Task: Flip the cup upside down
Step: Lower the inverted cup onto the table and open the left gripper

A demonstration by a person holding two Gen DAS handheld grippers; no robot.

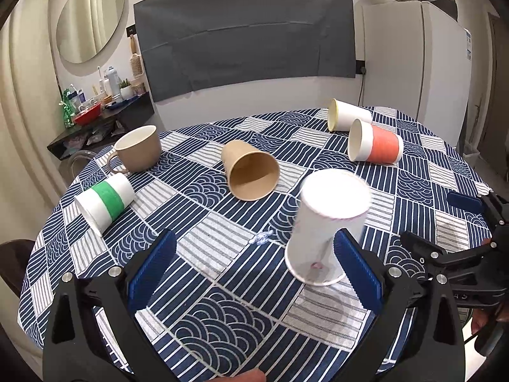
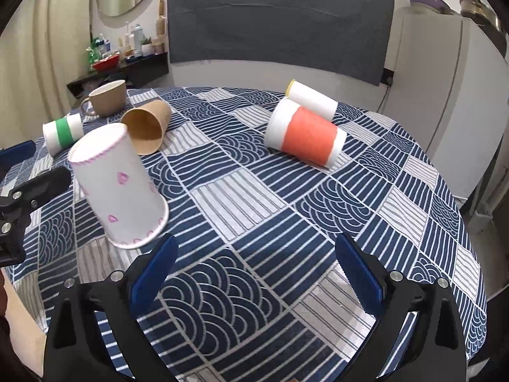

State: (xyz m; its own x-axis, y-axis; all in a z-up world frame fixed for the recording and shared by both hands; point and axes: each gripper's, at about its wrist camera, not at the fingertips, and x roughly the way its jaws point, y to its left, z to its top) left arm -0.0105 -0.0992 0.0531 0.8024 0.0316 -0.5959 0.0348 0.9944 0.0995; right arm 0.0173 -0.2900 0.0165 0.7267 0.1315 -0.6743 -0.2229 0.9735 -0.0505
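Left wrist view: my left gripper point(image 1: 254, 264) stands spread wide, nothing between the pads. The white cup with pink hearts point(image 1: 327, 226) sits mouth-down and tilted on the tablecloth point(image 1: 222, 238), just inside my right-hand pad point(image 1: 356, 267); whether they touch I cannot tell. Bare cloth lies across the rest of the gap. Beyond lie the brown paper cup point(image 1: 251, 172), the green-banded cup point(image 1: 105, 202) near the left table edge, the orange-banded cup point(image 1: 375, 145) and the tan mug point(image 1: 138, 148).

Right wrist view: my right gripper point(image 2: 256, 265) is released, wide apart, holding nothing. The heart cup point(image 2: 119, 184) leans just beyond my left-hand pad point(image 2: 156, 270), rim on the cloth. Bare cloth stretches ahead toward the orange-banded cup point(image 2: 307, 137).
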